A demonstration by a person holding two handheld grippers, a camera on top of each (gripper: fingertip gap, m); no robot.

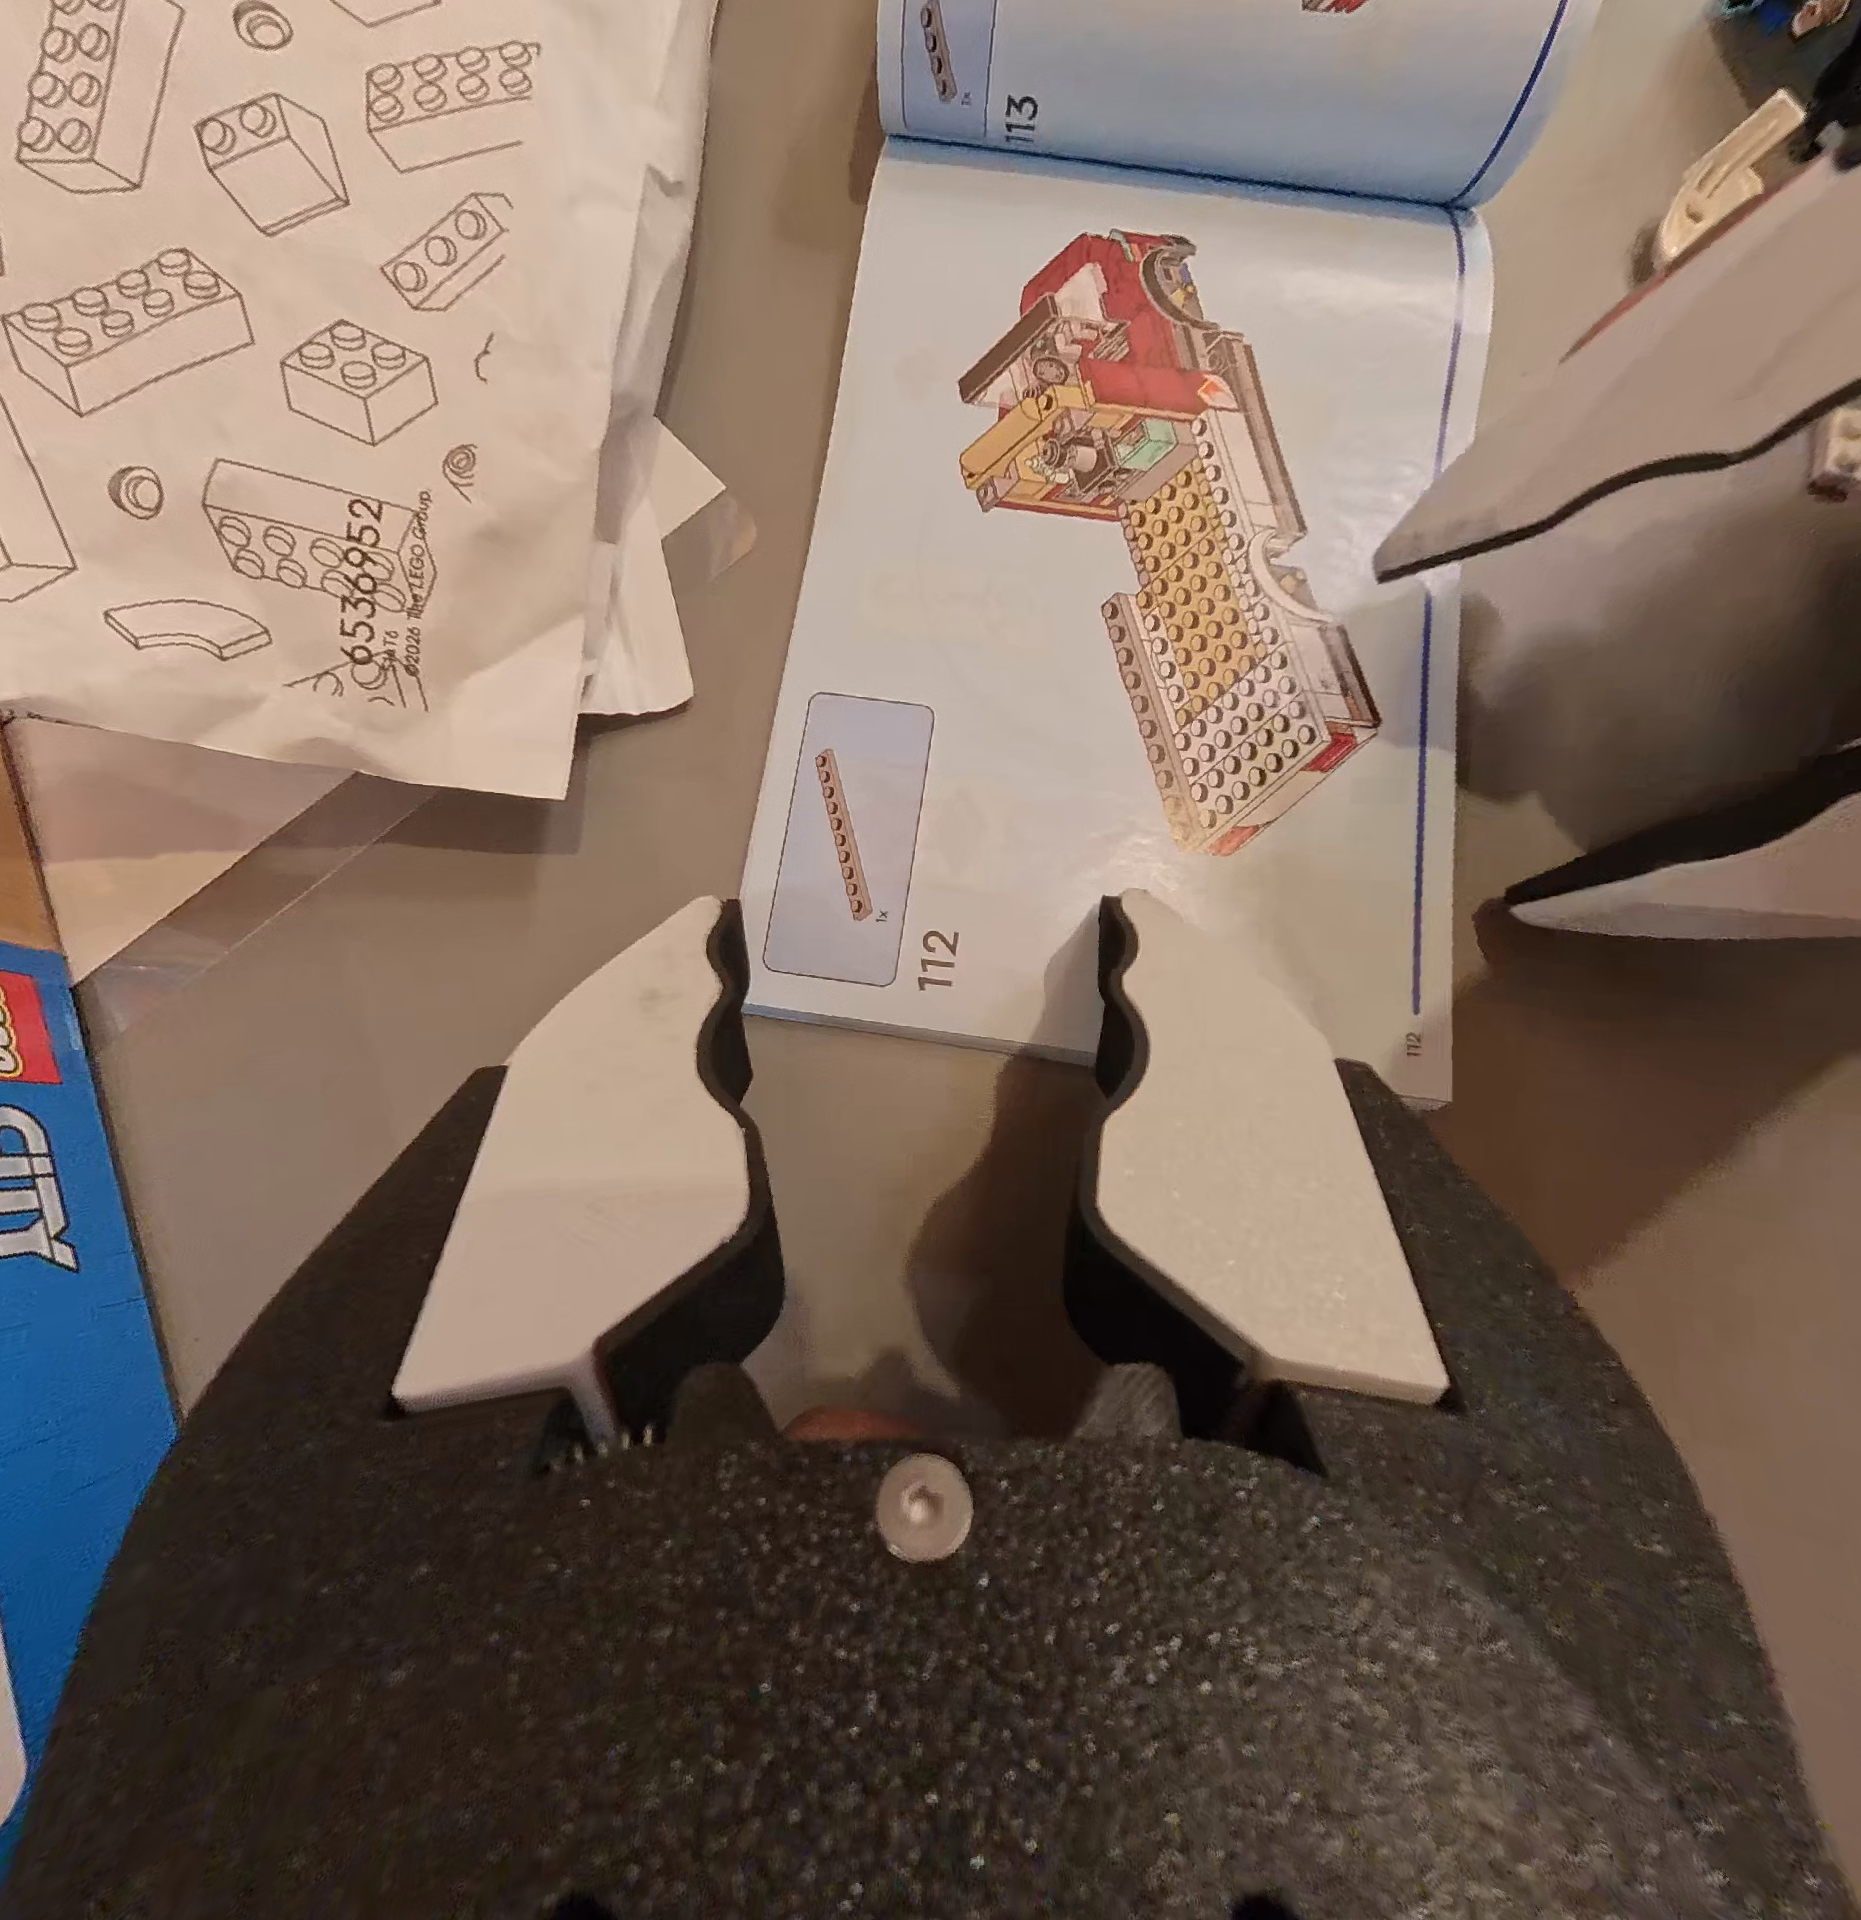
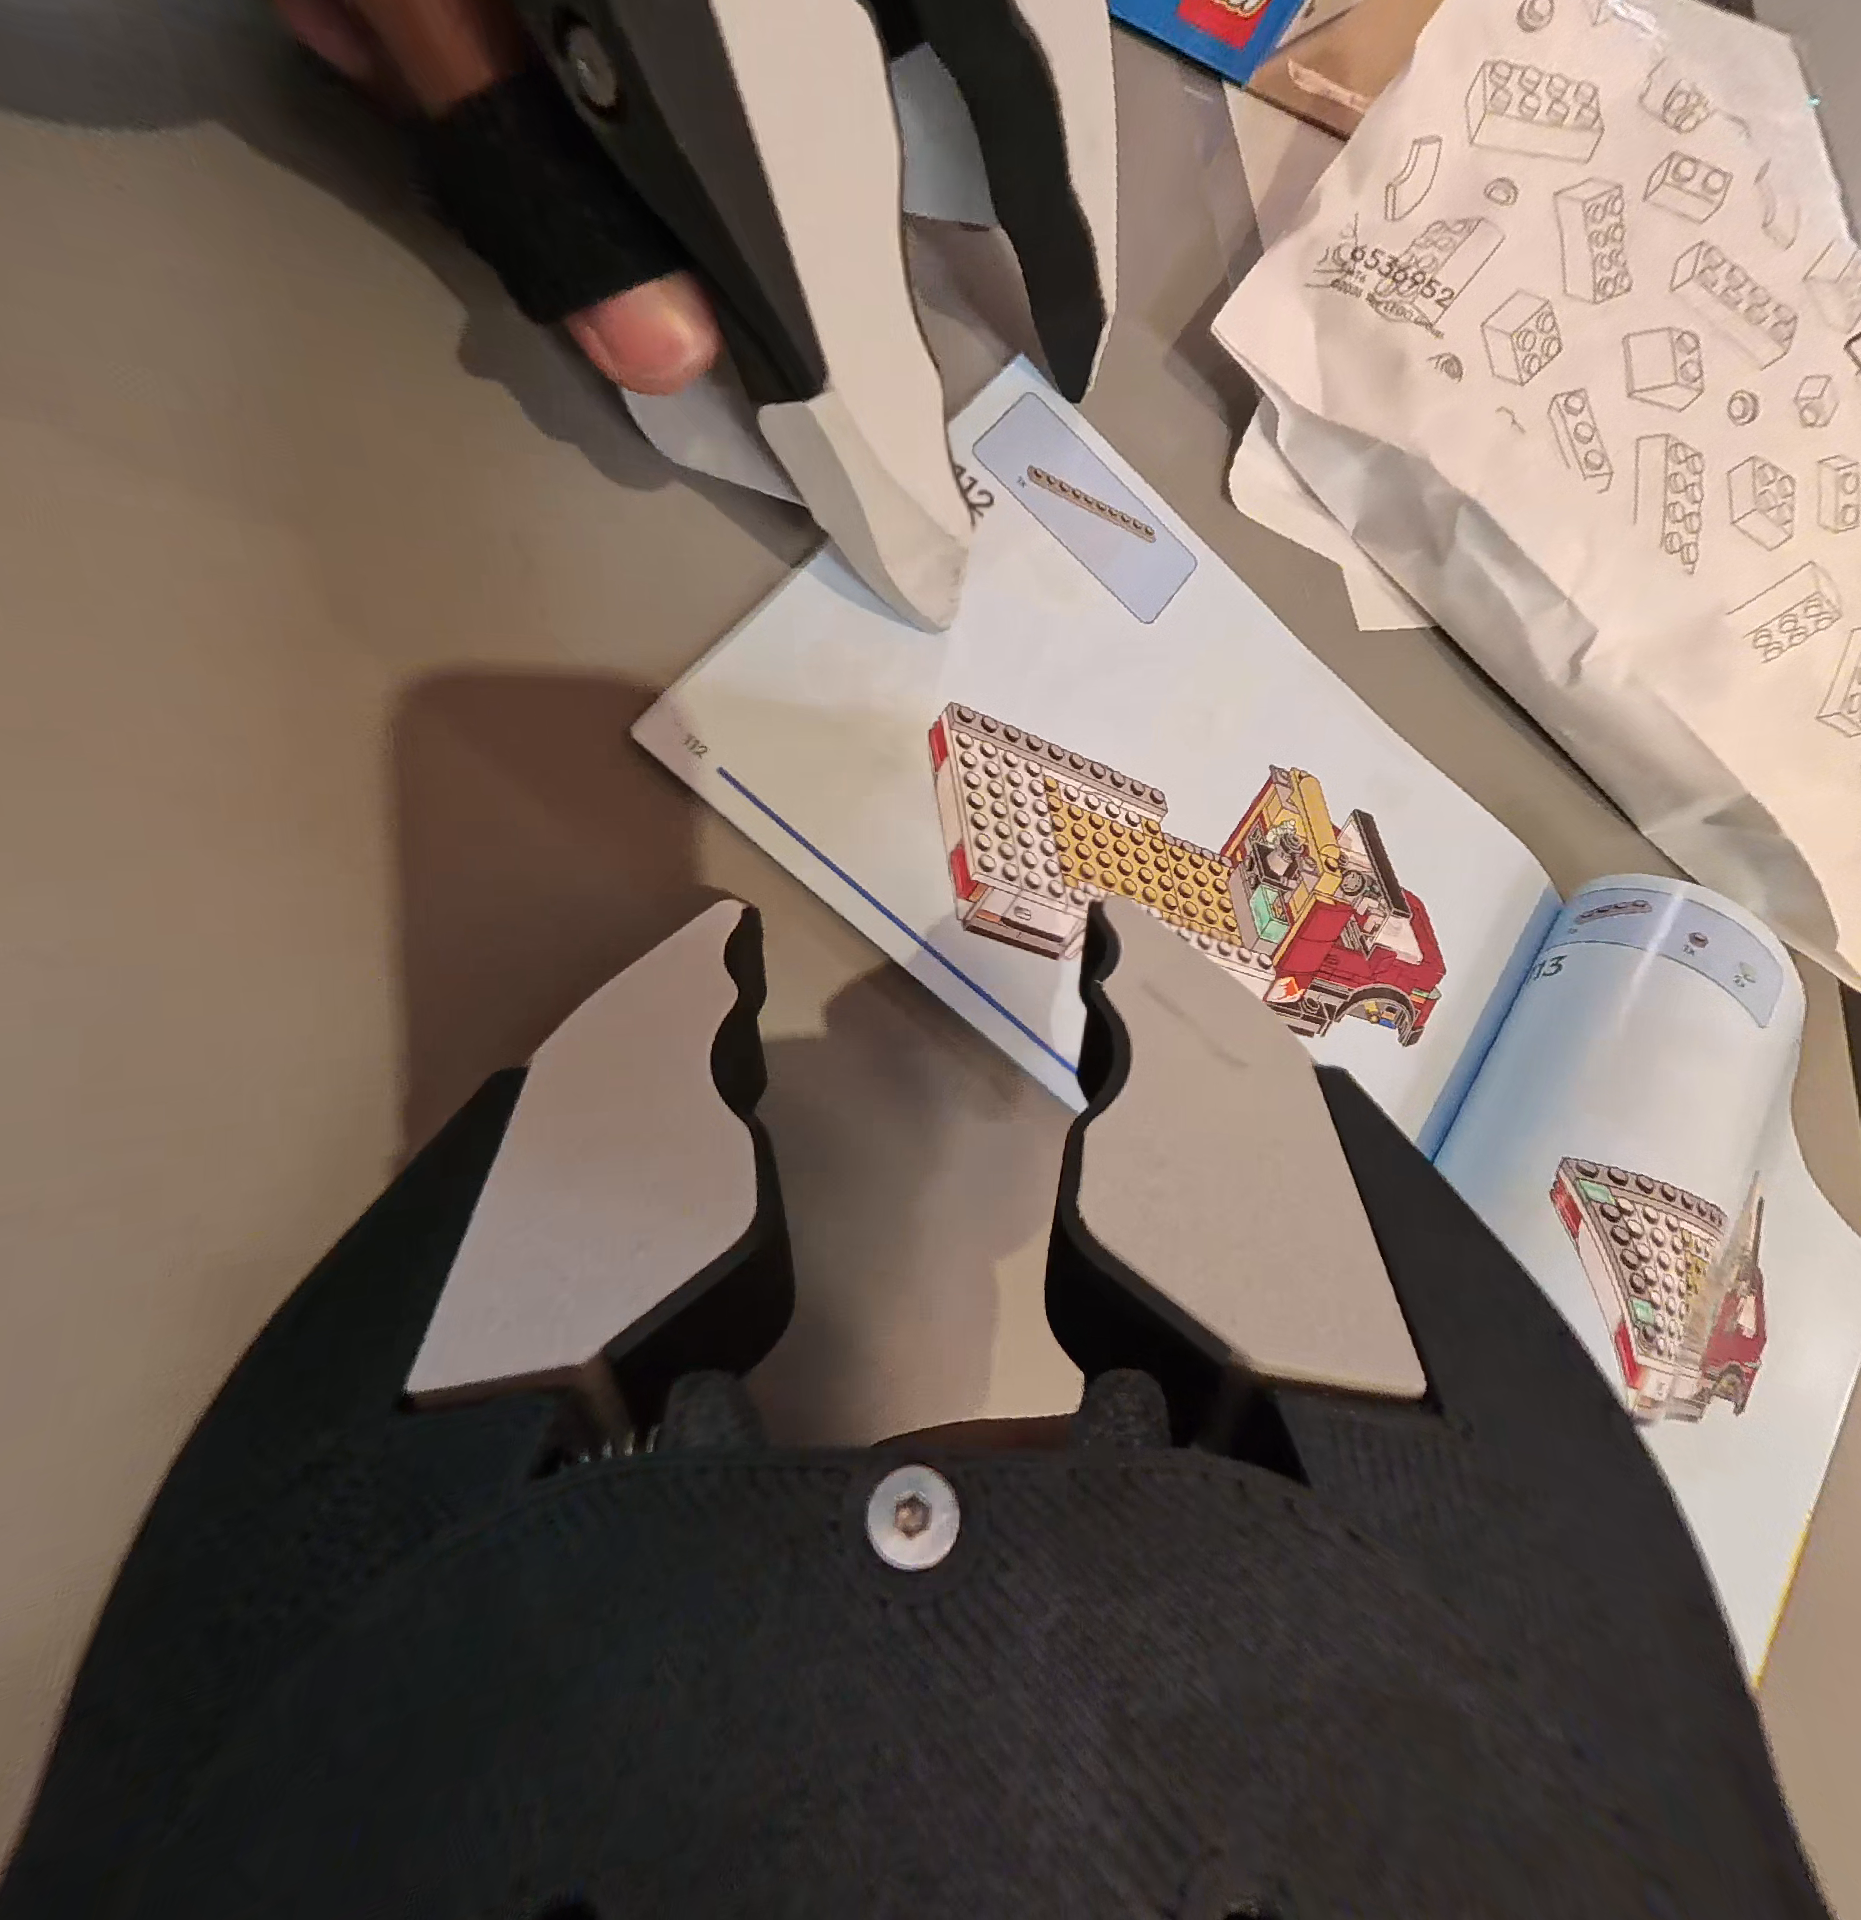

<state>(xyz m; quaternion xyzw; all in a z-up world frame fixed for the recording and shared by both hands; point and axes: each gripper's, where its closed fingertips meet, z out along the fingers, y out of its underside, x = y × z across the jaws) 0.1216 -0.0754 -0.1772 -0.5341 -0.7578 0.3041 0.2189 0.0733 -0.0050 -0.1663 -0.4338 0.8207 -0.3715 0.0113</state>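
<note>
The left gripper (image 1: 921, 914) hangs over the near edge of an open instruction booklet (image 1: 1009, 582), its two fingers spread wide with nothing between them; the tips sit above the booklet's lower margin, one just off its corner, the other over the page. In the right wrist view a hand (image 2: 635, 332) in a dark sleeve holds this gripper from above, tilted steeply down, and one fingertip (image 2: 921, 561) seems to rest on or just over the far corner of the page, though contact cannot be confirmed

The right gripper (image 2: 915, 914) points along the table (image 2: 230, 623) toward the booklet's long edge. Its jaws stand well apart and bare; the inner finger overlaps the printed truck drawing, the outer one hovers over bare tabletop. In the left wrist view its two grey fingers (image 1: 1632, 436) come in from the side, open, beyond the booklet's outer edge

Ahead of the left gripper and to its outer side lies a crumpled white paper bag (image 1: 282, 364) printed with brick outlines, near the booklet but apart from it. A blue box (image 1: 43, 1195) lies close beside that gripper's body. Open tabletop stretches on the right gripper's outer side, well clear. The booklet's second page (image 2: 1674, 1247) curls up past the spine, beside the right gripper's body
</note>
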